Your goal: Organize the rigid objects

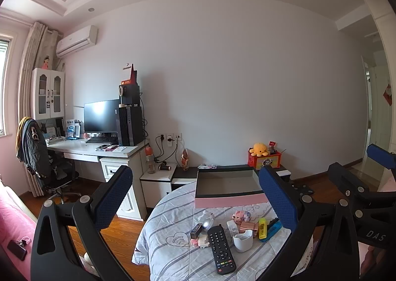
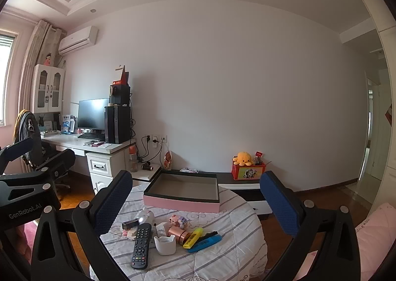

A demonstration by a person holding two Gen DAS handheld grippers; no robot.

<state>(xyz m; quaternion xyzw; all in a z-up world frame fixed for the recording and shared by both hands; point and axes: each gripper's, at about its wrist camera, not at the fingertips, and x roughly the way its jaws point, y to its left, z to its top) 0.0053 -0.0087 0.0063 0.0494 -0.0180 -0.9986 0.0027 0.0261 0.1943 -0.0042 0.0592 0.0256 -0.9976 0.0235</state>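
Remote control (image 1: 221,248), white cup (image 1: 243,240), yellow highlighter (image 1: 262,228), blue marker (image 1: 272,229) and small toys lie in a loose cluster on the quilt-covered round surface (image 1: 173,209), just in front of the empty pink-sided box (image 1: 229,183). Nothing looks sorted yet. Left tool (image 1: 195,197) and right tool (image 2: 195,199) hover with jaws spread wide, holding nothing.

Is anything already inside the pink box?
No: in the right wrist view the pink box shows only its bare grey floor, while the remote control and the other small items lie on the quilt in front of it.
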